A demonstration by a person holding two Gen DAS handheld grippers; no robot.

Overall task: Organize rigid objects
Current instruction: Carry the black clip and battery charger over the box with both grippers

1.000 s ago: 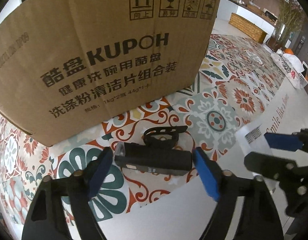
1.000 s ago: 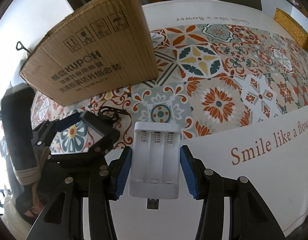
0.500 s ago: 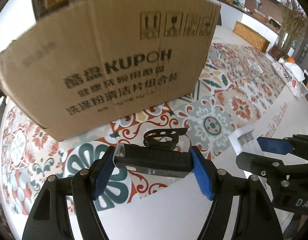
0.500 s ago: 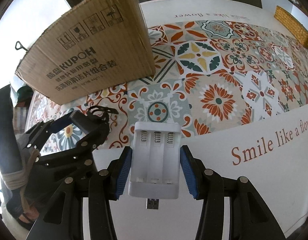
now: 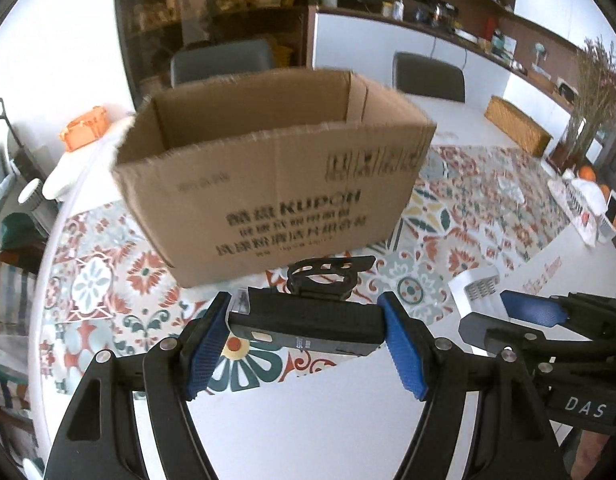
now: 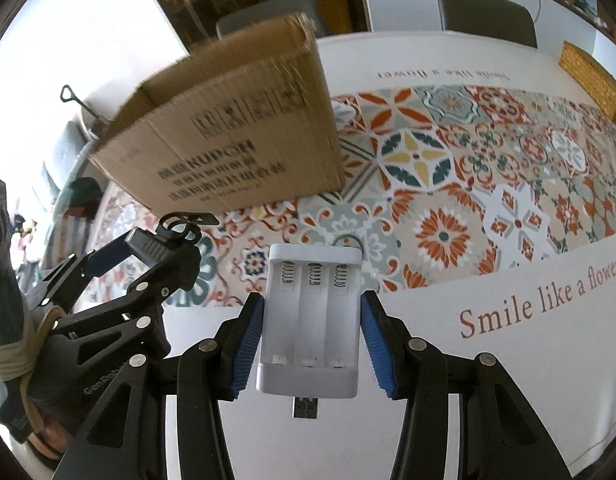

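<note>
Now left claw clamps black bike light, right claw clamps white battery charger; both above tabletop's near edge, facing cardboard box.

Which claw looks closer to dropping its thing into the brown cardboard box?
Probably the left claw: its black bike light hangs right before the open brown cardboard box. The right claw, holding the white battery charger, sits off to the side.

Print on the cardboard box is blurred; its floor is hidden
</note>
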